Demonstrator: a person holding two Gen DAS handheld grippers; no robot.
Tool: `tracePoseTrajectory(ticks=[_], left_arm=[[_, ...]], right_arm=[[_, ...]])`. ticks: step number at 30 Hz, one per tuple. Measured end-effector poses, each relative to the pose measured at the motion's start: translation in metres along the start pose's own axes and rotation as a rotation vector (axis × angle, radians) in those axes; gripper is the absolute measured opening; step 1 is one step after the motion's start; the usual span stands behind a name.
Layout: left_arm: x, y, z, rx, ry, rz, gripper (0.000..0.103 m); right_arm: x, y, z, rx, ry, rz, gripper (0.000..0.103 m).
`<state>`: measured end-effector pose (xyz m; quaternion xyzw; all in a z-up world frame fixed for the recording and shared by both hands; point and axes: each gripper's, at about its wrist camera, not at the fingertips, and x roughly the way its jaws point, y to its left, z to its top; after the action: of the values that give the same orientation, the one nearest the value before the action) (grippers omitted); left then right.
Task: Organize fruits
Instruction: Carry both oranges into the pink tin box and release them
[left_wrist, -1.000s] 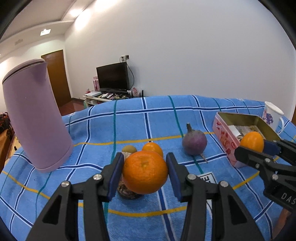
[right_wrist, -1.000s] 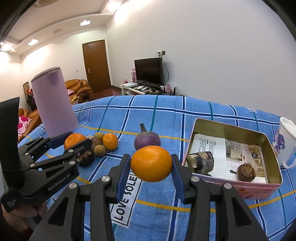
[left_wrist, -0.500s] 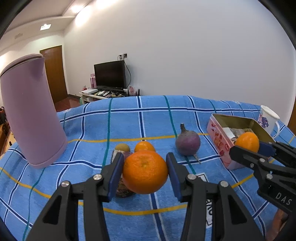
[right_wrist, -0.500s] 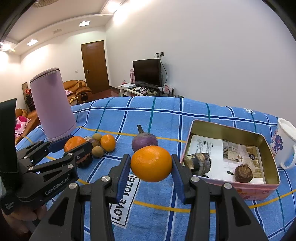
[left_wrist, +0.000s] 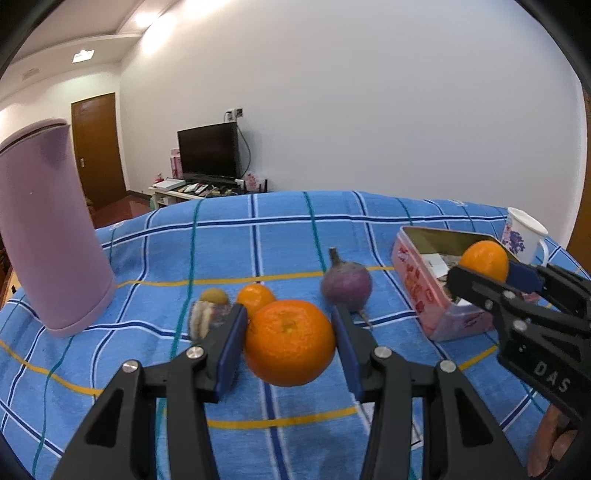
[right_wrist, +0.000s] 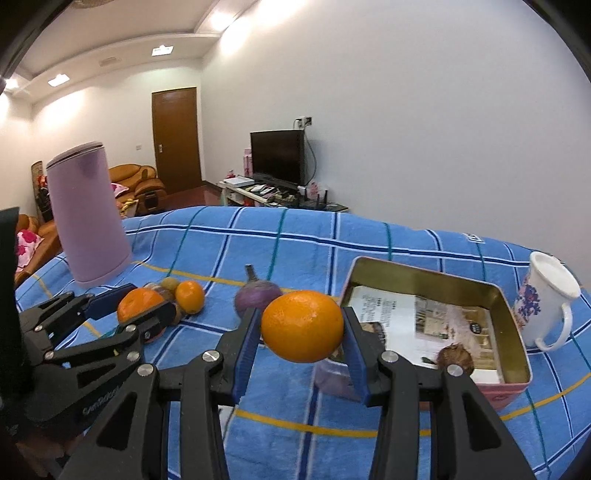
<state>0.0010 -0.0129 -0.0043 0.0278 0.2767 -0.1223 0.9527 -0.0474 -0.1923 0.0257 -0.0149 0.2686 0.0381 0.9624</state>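
Observation:
My left gripper (left_wrist: 288, 343) is shut on an orange (left_wrist: 290, 341), held above the blue checked cloth; in the right wrist view this gripper (right_wrist: 142, 308) appears at the left with its orange (right_wrist: 138, 302). My right gripper (right_wrist: 301, 332) is shut on a second orange (right_wrist: 302, 330), close to the near left corner of the open tin (right_wrist: 515, 325); the left wrist view shows this gripper (left_wrist: 487, 267) at the right beside the tin (left_wrist: 417, 280). A small orange (left_wrist: 255, 297), a kiwi-like fruit (left_wrist: 214, 295), a dark fruit (left_wrist: 207, 317) and a purple turnip (left_wrist: 345, 284) lie on the cloth.
A tall lilac jug (left_wrist: 48, 236) stands at the left. A flowered white mug (right_wrist: 546, 299) stands right of the tin, which holds a paper leaflet (right_wrist: 391, 312) and a brown bulb (right_wrist: 454, 358). Bare cloth (left_wrist: 258, 229) stretches behind the fruits.
Both grippers keep their oranges. The right gripper has drifted right toward the tin, whose near corner now sits behind its right finger. The left view has shifted slightly.

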Motion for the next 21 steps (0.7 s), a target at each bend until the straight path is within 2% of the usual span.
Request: tracePoseTrajectory(ticks=[13, 21], left_arm=[[0.002, -0.036, 0.009, 0.027, -0.008, -0.062, 0.049], [0.008, -0.066, 0.020, 0.042, -0.017, -0.099, 0.049]], right_arm=[[0.001, -0.032, 0.001, 0.025, -0.004, -0.080, 0.046], [-0.003, -0.071, -0.001, 0.037, -0.010, -0.159, 0.046]])
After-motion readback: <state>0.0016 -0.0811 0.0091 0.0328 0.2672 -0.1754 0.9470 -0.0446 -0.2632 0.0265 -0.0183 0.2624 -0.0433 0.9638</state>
